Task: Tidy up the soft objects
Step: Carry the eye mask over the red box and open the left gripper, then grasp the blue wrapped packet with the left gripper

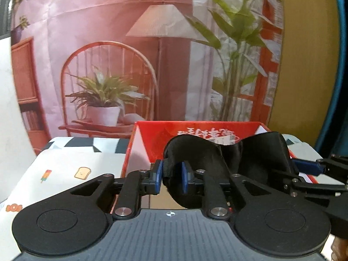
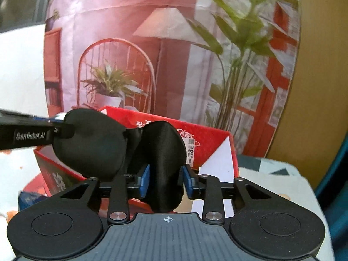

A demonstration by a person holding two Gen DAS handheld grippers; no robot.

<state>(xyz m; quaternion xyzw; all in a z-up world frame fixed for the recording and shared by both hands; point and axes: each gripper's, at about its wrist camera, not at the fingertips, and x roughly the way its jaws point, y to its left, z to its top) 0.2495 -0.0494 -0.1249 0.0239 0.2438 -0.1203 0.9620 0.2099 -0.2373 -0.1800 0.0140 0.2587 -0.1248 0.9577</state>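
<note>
A black satin eye mask (image 1: 204,152) is held between both grippers above an open red cardboard box (image 1: 156,137). My left gripper (image 1: 172,173) is shut on the mask's left lobe and strap. My right gripper (image 2: 166,179) is shut on the mask's right lobe (image 2: 163,150). The right gripper also shows at the right edge of the left wrist view (image 1: 308,167). The left gripper enters the right wrist view from the left (image 2: 58,124), gripping the other lobe (image 2: 91,143). The red box (image 2: 206,143) stands just behind the mask.
The box stands on a table with a white cloth printed with small food pictures (image 1: 65,174). A printed backdrop of a lamp, chair and plants (image 1: 152,54) hangs close behind. A blue packet (image 2: 28,200) lies at the left of the box.
</note>
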